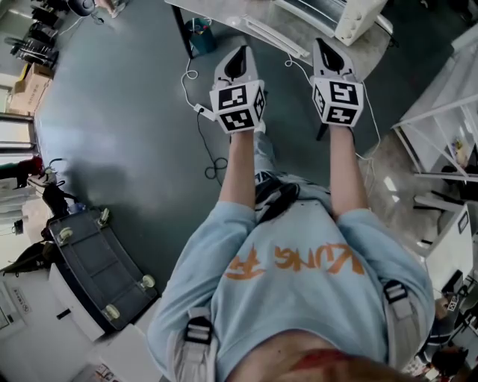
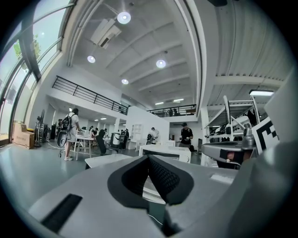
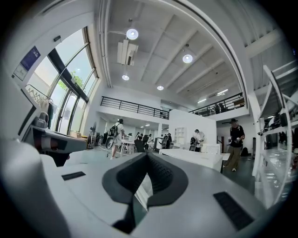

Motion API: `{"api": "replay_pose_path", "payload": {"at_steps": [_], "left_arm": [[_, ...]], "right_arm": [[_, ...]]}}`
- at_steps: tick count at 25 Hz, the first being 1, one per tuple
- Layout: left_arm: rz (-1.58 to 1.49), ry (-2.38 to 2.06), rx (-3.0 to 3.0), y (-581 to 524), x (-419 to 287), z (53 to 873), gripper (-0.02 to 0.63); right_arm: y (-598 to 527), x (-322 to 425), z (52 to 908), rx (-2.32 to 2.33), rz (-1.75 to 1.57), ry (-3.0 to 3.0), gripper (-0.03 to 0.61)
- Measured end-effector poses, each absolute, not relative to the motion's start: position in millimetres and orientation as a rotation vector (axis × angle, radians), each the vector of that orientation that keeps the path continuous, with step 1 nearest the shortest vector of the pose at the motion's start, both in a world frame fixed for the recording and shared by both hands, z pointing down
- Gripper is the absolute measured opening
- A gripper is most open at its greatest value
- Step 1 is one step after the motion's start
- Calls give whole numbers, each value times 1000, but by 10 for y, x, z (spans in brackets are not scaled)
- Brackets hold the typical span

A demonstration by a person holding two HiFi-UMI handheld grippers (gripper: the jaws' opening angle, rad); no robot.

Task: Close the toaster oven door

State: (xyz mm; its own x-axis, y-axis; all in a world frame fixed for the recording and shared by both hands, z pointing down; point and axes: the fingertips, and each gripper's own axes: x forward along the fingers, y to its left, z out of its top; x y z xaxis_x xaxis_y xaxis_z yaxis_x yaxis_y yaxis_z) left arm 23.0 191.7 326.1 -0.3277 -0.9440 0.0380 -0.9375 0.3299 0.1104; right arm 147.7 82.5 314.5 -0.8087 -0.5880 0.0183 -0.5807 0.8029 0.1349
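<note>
The white toaster oven (image 1: 351, 16) stands on a table (image 1: 224, 9) at the top of the head view. Its door (image 1: 270, 35) appears folded down toward me. Both grippers are held out in front of my body, short of the table and touching nothing. My left gripper (image 1: 240, 54) is shut and empty, below the door's left part. My right gripper (image 1: 329, 49) is shut and empty, just below the oven's front. In the left gripper view, the shut left gripper (image 2: 149, 161) points at the toaster oven (image 2: 165, 152). The right gripper (image 3: 148, 159) shows shut pads with the table (image 3: 195, 158) beyond.
Black cables (image 1: 211, 145) trail over the grey floor below the table. A dark wheeled case (image 1: 104, 268) sits at lower left. White shelving (image 1: 441, 127) stands at the right. People (image 2: 71, 132) stand far off in the hall, one (image 3: 235, 144) to the right.
</note>
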Motion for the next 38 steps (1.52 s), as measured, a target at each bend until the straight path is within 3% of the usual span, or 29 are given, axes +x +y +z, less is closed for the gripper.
{"api": "replay_pose_path", "payload": {"at_steps": [14,20,38], "left_arm": [[-23,-2284,1726,305,-1468,4085,2],[-54,-2256,1720,-244,-2251,4142,2],[146,-2060,1922,-1228,-2156,4581,2]], "right_arm": [[-621,-268,4036,919,18,-2788,-3],[-1117,-1021,3987,922,4,-2761,-3],[-1820,-706,4481,1067,69,-2597,-3]]}}
